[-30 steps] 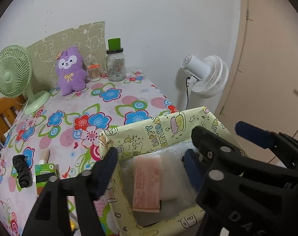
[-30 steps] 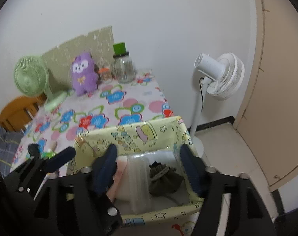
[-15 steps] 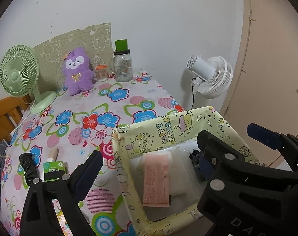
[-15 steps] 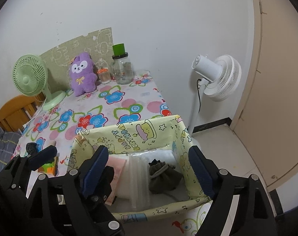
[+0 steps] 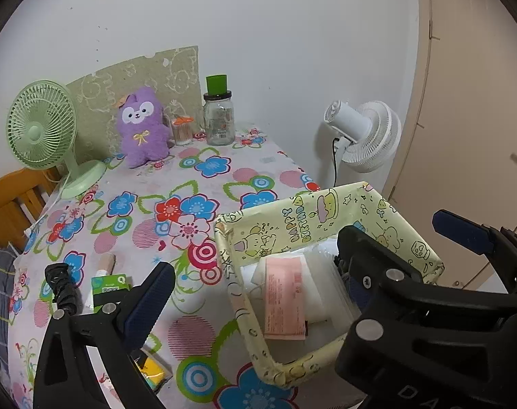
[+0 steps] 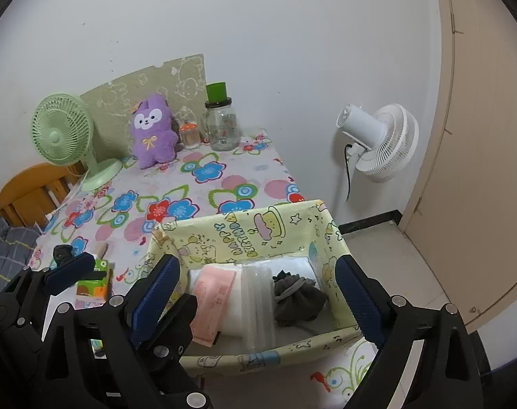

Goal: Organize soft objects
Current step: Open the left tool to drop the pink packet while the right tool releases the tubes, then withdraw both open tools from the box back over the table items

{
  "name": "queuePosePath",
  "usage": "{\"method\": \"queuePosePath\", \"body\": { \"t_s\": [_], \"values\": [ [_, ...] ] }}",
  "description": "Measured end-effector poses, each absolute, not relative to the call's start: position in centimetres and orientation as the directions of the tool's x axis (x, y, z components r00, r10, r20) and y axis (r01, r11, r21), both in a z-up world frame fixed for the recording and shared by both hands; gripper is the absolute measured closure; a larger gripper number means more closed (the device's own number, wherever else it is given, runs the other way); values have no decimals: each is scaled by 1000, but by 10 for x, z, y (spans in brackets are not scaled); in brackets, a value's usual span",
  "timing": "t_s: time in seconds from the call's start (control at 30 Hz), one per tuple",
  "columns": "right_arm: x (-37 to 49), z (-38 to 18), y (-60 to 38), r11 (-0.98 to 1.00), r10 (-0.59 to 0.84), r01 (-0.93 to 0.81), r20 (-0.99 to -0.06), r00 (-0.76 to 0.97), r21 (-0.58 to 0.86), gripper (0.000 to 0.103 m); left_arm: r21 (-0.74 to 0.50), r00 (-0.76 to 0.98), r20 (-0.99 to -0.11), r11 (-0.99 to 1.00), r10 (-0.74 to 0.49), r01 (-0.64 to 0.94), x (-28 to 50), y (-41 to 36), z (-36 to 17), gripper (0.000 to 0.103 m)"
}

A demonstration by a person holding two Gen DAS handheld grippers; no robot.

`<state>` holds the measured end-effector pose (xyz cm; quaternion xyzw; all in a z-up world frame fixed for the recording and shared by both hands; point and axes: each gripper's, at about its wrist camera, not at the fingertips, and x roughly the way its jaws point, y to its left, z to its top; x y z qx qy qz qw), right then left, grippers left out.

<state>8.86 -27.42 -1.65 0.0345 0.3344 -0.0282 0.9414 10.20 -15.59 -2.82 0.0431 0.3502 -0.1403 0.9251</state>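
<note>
A yellow cartoon-print box (image 5: 292,228) (image 6: 238,235) sits at the table's near right corner. It holds a pink packet (image 5: 284,301) (image 6: 212,293), white packs (image 6: 255,303) and a dark grey cloth pouch (image 6: 297,298). A purple plush toy (image 5: 141,126) (image 6: 152,133) stands at the back of the table against the wall. My left gripper (image 5: 255,286) is open and empty above the box's left side. My right gripper (image 6: 258,293) is open and empty, its fingers straddling the box.
A green desk fan (image 5: 43,133), a glass jar with a green lid (image 5: 218,116) and a small orange-lidded jar (image 5: 182,131) stand at the back. A green carton (image 5: 110,284) and a black object (image 5: 62,284) lie at the near left. A white floor fan (image 5: 364,136) stands to the right.
Both grippers have pulled back and up from the box. The left one has shifted left and opened wider; the right one has opened wider too.
</note>
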Motion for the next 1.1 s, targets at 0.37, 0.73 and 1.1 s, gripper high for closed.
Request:
{"method": "queuePosePath", "body": {
  "t_s": [0.37,0.73,1.1],
  "values": [
    [76,-10,-254,997,-35,69,-617,786,31,6,-6,732,-644,959,-221,284,88,-138,-22,0],
    [64,-2,-228,999,-14,42,-603,798,33,5,5,753,-626,964,-204,266,76,-114,-15,0],
    [57,-1,-204,1000,5,11,-599,801,23,2,5,762,-620,971,-185,240,66,-89,-15,0]
  ]
}}
